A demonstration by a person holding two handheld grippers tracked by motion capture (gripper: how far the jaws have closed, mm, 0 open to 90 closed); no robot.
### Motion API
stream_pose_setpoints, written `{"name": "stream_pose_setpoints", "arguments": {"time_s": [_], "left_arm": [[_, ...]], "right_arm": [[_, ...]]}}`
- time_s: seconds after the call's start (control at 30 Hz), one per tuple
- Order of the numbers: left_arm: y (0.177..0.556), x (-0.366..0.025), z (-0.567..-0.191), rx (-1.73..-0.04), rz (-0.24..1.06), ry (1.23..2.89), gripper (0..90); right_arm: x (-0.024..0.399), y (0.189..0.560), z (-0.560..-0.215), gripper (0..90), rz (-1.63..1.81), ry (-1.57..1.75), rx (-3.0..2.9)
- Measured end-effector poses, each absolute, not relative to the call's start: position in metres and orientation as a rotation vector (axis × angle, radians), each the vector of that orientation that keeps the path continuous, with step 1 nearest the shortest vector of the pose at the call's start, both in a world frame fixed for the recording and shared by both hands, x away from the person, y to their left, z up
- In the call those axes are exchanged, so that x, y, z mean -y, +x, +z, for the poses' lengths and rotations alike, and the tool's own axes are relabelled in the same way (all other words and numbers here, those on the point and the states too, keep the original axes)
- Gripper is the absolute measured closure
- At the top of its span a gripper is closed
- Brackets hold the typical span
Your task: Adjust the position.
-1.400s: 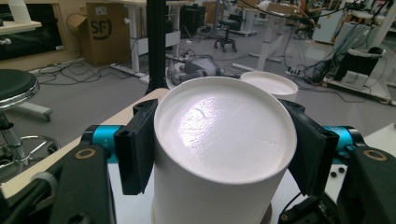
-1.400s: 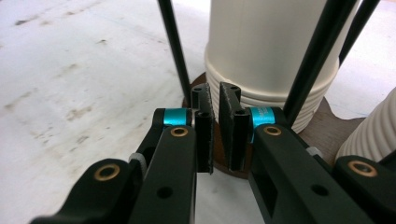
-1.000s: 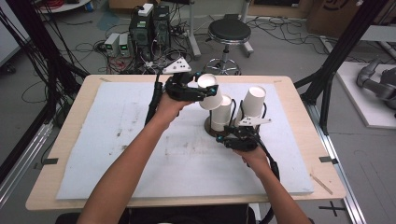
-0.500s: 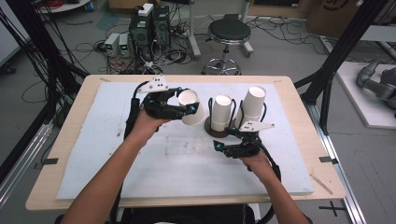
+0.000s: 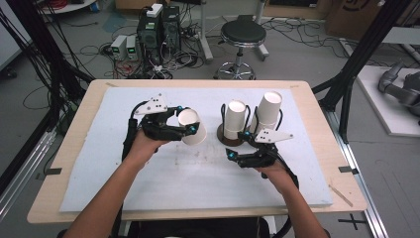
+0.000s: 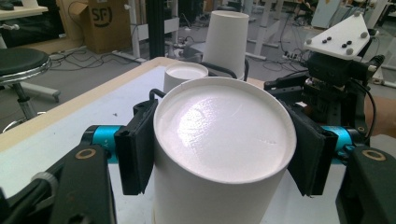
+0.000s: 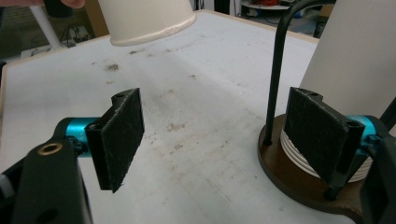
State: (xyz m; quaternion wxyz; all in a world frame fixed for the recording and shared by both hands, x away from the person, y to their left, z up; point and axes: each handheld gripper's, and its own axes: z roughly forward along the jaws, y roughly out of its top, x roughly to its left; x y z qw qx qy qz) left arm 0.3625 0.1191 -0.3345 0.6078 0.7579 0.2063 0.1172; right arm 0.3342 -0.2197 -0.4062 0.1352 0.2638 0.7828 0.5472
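Left claw [image 5: 190,130] clenched on a white paper cup [image 5: 191,127]: in the left gripper view both pads press the cup [image 6: 219,154] wall on opposite sides, closed bottom facing the camera. In the high view the cup is held tilted, off the bench [image 5: 99,163], mouth angled down and away from the hand.

Right claw [image 5: 236,151] released: jaws have just been opening, nothing between the pads. In the right gripper view the gap between the two pads frames bare white mat [image 7: 187,107]. Right-hand pad sits just beside the cup stack [image 7: 355,70] in the wire holder [image 7: 280,74], close to its base [image 7: 299,179]; can't tell if it touches.

Holder [image 5: 229,136] sits just ahead of the right claw in the high view, with a stack of cups [image 5: 236,119] standing in it. A second, taller stack [image 5: 267,111] stands just right of that one, rim down.

Held cup is to the left of the right claw and well apart from it; its rim [image 7: 154,28] shows at the top of the right gripper view. From the left claw, the holder stacks [image 6: 226,39] lie beyond the held cup, with the right claw's body [image 6: 334,79] to the right.
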Motion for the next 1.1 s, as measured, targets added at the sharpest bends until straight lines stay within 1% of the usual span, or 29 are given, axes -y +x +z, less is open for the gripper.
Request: {"name": "stream_pose_setpoints", "arguments": {"time_s": [0.3, 0.47, 0.77, 1.0, 1.1], "left_arm": [[0.347, -0.126, -0.352, -0.48, 0.259, 1.752, 33.9], [0.336, -0.127, -0.361, -0.48, 0.244, 1.746, 33.9], [0.324, -0.127, -0.364, -0.455, 0.227, 1.745, 33.9], [0.318, -0.122, -0.366, -0.421, 0.198, 1.765, 34.0], [0.319, -0.118, -0.366, -0.403, 0.182, 1.767, 34.0]], "right_arm": [[0.213, 0.331, -0.408, 20.8, 1.599, 0.641, -2.351], [0.206, 0.325, -0.407, 20.4, 1.676, 0.593, -2.377], [0.191, 0.321, -0.402, 20.4, 1.791, 0.594, -2.36], [0.173, 0.323, -0.405, 20.4, 1.797, 0.463, -2.418], [0.168, 0.327, -0.407, 20.3, 1.811, 0.456, -2.433]]}}
